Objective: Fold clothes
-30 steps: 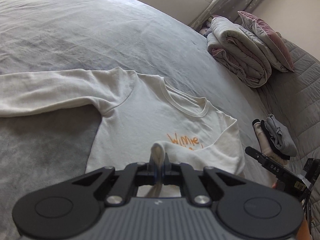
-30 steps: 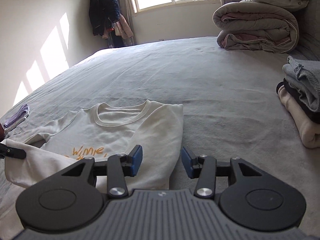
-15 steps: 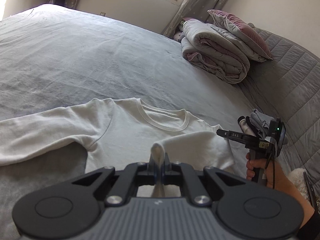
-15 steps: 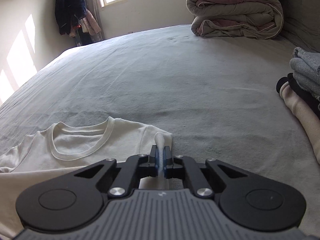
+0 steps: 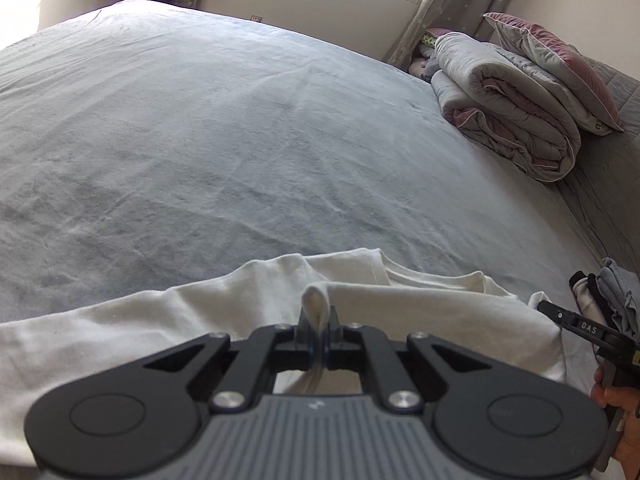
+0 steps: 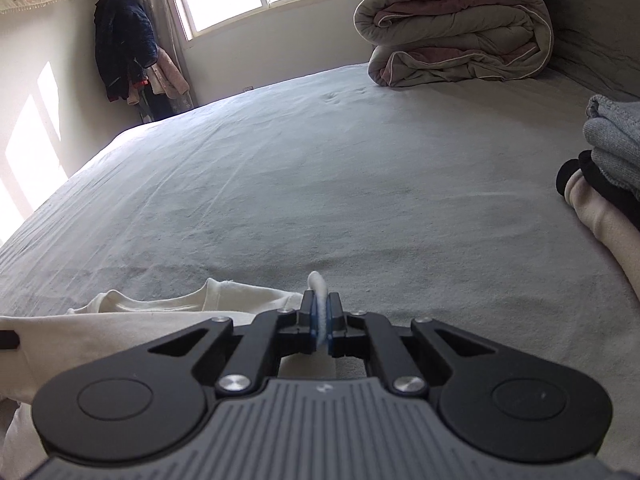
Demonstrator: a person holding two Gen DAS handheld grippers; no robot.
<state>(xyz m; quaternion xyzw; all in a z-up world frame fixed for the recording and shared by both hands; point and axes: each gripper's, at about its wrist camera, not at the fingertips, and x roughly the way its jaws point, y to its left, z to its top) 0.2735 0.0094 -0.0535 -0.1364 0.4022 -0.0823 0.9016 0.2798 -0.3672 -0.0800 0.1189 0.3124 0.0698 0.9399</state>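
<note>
A white long-sleeved sweatshirt (image 5: 168,320) lies on the grey bed, its lower part doubled up over the chest so the neckline (image 5: 420,276) barely shows. My left gripper (image 5: 318,340) is shut on a pinch of its white fabric. My right gripper (image 6: 321,320) is shut on another white fold at the shirt's right edge, the collar (image 6: 168,304) just to its left. In the left wrist view the right gripper (image 5: 580,326) and the hand holding it appear at the far right edge.
A stack of folded clothes (image 6: 612,176) sits on the right of the bed (image 6: 320,184). A rolled duvet (image 5: 508,120) and a pillow (image 5: 560,64) lie at the headboard side. Jackets (image 6: 124,44) hang in the far corner by the window.
The left gripper has carried its hold of the shirt up over the chest, covering the orange print. The right gripper was open a second ago and has shut on the shirt's edge.
</note>
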